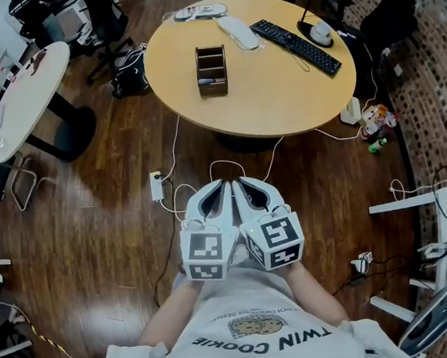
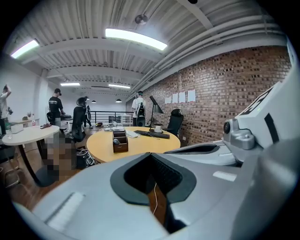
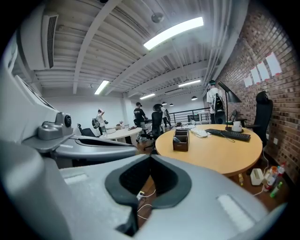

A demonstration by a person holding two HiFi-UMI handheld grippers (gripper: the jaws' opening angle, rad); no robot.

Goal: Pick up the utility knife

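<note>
A brown wooden organizer box stands on the round wooden table, also seen as the organizer box and the organizer box. A small grey item lies in its front compartment; I cannot tell whether it is the utility knife. My left gripper and right gripper are held side by side over the floor, short of the table, both pointing toward it. Both are shut with nothing between the jaws. The left gripper and right gripper show their tips closed together.
A black keyboard, a white flat object and a lamp base share the table. A power strip and cables lie on the wood floor before it. A white table stands left; several people stand far off.
</note>
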